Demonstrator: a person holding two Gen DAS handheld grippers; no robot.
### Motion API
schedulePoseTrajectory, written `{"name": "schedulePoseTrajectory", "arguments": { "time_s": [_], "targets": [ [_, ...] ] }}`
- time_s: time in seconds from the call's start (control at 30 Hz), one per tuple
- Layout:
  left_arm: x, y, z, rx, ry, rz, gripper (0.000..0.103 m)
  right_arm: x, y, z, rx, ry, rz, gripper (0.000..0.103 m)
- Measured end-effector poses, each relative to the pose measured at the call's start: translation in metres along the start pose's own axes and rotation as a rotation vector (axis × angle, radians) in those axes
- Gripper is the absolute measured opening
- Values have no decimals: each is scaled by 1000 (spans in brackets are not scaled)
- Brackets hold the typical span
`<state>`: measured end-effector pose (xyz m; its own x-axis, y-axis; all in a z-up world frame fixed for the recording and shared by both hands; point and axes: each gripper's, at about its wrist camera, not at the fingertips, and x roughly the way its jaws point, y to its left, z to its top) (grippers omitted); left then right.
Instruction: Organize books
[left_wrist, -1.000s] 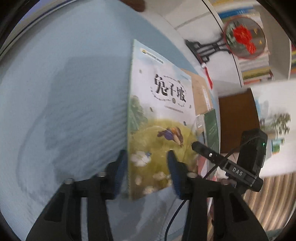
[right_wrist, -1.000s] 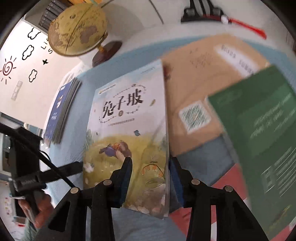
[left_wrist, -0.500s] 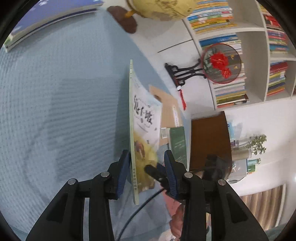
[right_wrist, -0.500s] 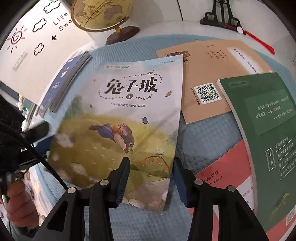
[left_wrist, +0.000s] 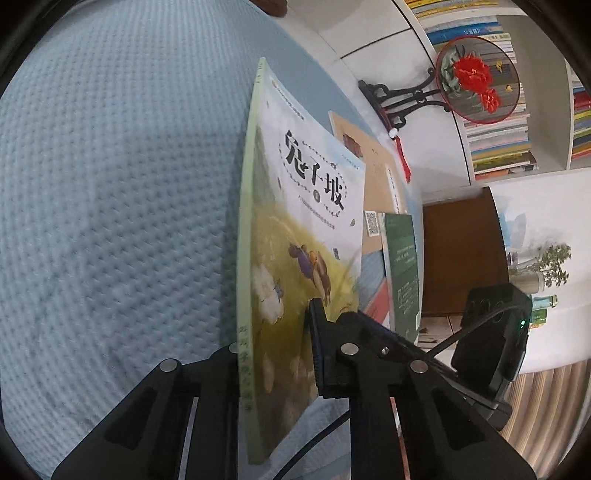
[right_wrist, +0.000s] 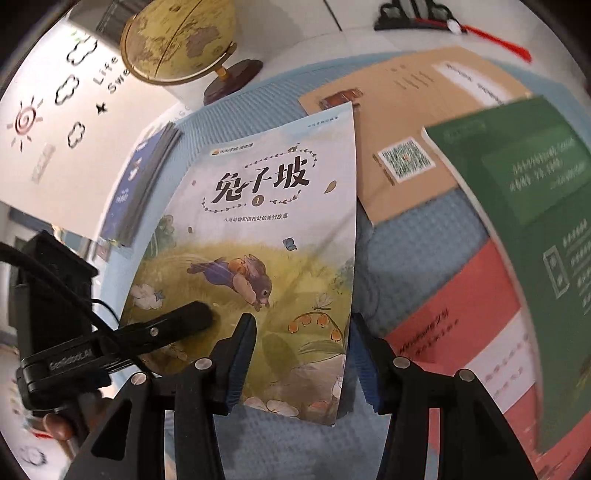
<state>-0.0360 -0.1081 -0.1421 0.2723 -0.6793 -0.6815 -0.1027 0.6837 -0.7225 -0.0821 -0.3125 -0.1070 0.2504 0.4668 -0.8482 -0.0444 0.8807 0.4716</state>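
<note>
The left gripper (left_wrist: 275, 354) has just closed and pinches the rabbit book (left_wrist: 295, 236) at its spine edge, holding it raised over the blue mat (left_wrist: 110, 184). The right gripper (right_wrist: 301, 363) is spread, its fingers apart from the book's near right corner. A tan book (right_wrist: 406, 122) and a green book (right_wrist: 535, 206) lie on the right.
</note>
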Motion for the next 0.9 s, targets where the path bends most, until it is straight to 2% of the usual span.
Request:
{"name": "schedulePoseTrajectory", "arguments": {
  "time_s": [0.1, 0.23, 0.3, 0.37, 0.4, 0.47, 0.57, 0.63, 0.7, 0.73, 0.77, 0.83, 0.87, 0.9],
  "targets": [
    [2, -9, -2, 59, 17, 96, 13, -2, -4, -5, 42, -4, 38, 50],
    [1, -13, 2, 70, 29, 104, 13, -4, -2, -7, 63, -3, 33, 51],
    [-5, -13, 6, 46, 36, 50, 12, -5, -1, -8, 68, 11, 35, 51],
    [-12, -14, 11, 2, 48, -65, 12, -5, -2, -8, 77, 28, 57, 55],
    [-15, -16, 13, -16, 46, -99, 12, -6, -5, -8, 95, 40, 89, 58],
    [-19, -15, 17, -47, 47, -191, 12, -11, -17, -9, 166, 36, 176, 77],
    [-14, -5, 23, -155, 71, -347, 12, -11, -41, -12, 282, 51, 350, 82],
    [-9, 2, 24, -204, 82, -395, 12, -8, -55, -14, 362, 49, 445, 82],
    [-6, 8, 23, -223, 95, -391, 12, -11, -61, -12, 394, 15, 499, 78],
    [-4, 10, 22, -229, 101, -378, 10, -11, -61, -10, 393, 3, 517, 67],
    [-3, 13, 21, -239, 105, -371, 10, -12, -60, -10, 388, -2, 520, 51],
    [-2, 17, 19, -249, 115, -309, 10, -12, -55, -8, 357, -3, 478, 40],
    [-1, 16, 19, -228, 116, -248, 10, -13, -51, -7, 329, -3, 428, 34],
    [-2, 15, 19, -203, 116, -190, 11, -14, -44, -8, 280, -11, 364, 32]
  ]
}}
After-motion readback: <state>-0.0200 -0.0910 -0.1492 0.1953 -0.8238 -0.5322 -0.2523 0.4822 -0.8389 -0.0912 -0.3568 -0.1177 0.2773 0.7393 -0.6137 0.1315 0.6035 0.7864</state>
